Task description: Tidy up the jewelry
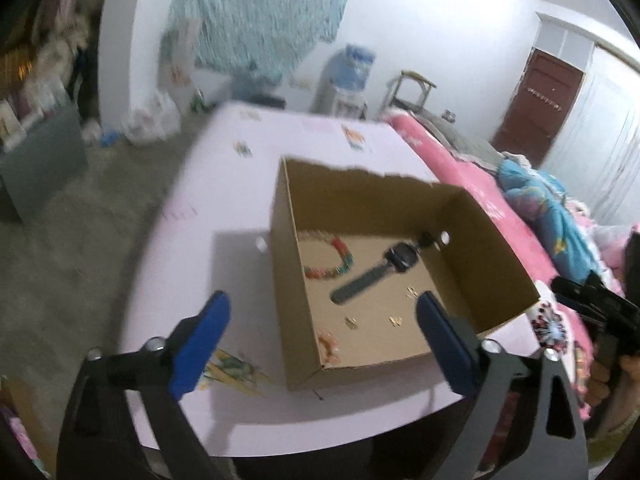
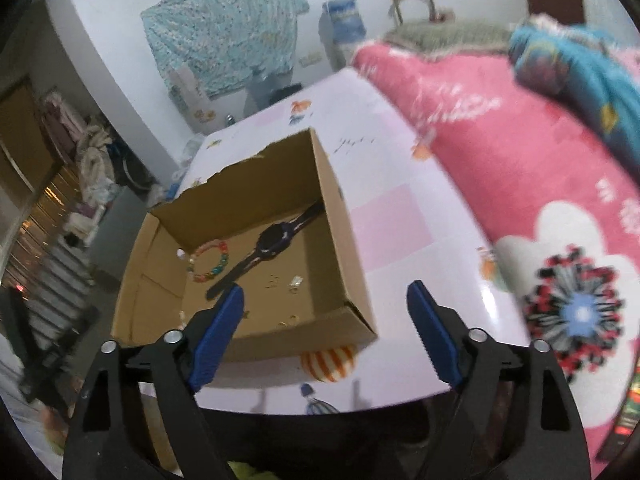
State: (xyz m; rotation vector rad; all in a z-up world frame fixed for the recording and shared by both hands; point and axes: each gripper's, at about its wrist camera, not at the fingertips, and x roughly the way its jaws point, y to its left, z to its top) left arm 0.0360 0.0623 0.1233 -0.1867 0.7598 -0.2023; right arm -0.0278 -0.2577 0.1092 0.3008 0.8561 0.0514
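An open cardboard box stands on a pale pink table; it also shows in the right wrist view. Inside lie a dark wristwatch, a colourful bead bracelet and several small gold earrings. The watch, bracelet and earrings show in the right wrist view too. My left gripper is open and empty above the box's near side. My right gripper is open and empty above the box's near right corner.
A pink patterned blanket and blue bedding lie on a bed right of the table. The other gripper shows at the right edge. A water dispenser, a stool and a door stand behind.
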